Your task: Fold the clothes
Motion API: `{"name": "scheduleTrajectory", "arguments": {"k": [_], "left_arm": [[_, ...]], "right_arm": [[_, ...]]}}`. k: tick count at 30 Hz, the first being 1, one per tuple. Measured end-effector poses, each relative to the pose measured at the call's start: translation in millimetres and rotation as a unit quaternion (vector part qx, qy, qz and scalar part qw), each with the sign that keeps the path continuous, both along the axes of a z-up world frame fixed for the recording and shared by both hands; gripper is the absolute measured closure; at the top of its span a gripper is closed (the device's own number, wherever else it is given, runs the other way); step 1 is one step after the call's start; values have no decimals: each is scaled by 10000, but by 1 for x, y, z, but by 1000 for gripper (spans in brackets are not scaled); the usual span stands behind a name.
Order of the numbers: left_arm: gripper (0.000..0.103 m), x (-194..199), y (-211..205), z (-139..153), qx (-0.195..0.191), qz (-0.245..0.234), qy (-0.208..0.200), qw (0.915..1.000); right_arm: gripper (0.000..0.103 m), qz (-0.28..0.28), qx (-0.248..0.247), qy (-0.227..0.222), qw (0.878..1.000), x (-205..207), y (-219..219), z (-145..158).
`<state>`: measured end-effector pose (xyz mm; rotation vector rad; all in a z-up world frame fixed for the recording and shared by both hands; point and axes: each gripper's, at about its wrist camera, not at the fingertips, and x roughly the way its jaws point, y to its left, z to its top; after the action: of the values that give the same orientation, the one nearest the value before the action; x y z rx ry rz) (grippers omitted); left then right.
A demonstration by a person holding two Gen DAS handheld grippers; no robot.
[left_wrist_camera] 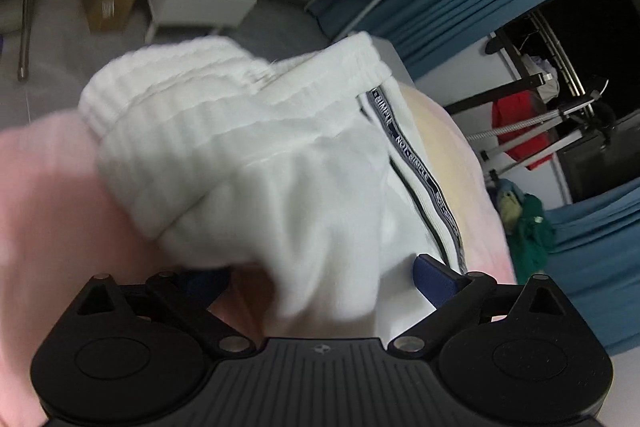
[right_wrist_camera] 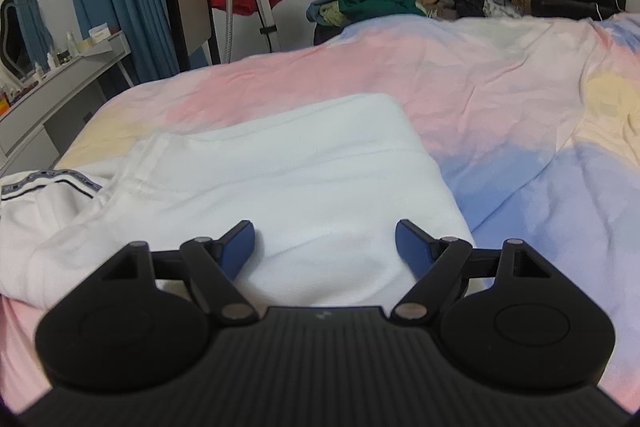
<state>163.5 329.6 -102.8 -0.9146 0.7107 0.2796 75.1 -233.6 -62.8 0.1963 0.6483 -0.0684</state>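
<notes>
Left tool [left_wrist_camera: 320, 277]: jaws spread wide, white shorts [left_wrist_camera: 256, 147] bunched between them, grip unconfirmed. Right tool [right_wrist_camera: 325, 247]: jaws parted, poised over the white shorts [right_wrist_camera: 280, 179], which lie flat on the pastel bedsheet [right_wrist_camera: 500, 115].

Black ribbed left claw [left_wrist_camera: 320, 277], right claw [right_wrist_camera: 325, 247], blue pads, silver pivot screws, rnd caps

Dim indoor light, left view perhaps motion-blurred, fisheye-warped edges.

Left gripper [left_wrist_camera: 320, 277] and right gripper [right_wrist_camera: 325, 247] fingers spread.
</notes>
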Motion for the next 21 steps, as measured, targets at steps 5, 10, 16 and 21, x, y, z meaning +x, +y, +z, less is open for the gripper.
{"name": "scheduleTrajectory", "arguments": {"k": [5, 10, 16, 21], "left_arm": [[6, 4, -1, 3, 235, 37, -132, 9996], [20, 12, -1, 5, 516, -86, -151, 9985], [45, 12, -9, 15, 886, -263, -137, 9956], [69, 13, -25, 39, 1374, -386, -86, 9897]], "right_arm": [[24, 51, -122, -40, 9999, -1, 4, -2], [24, 98, -243, -83, 9996, -2, 8, -3], [22, 231, -575, 81, 9980, -2, 17, -8], [21, 302, -630, 256, 9972, 0, 20, -10]]}}
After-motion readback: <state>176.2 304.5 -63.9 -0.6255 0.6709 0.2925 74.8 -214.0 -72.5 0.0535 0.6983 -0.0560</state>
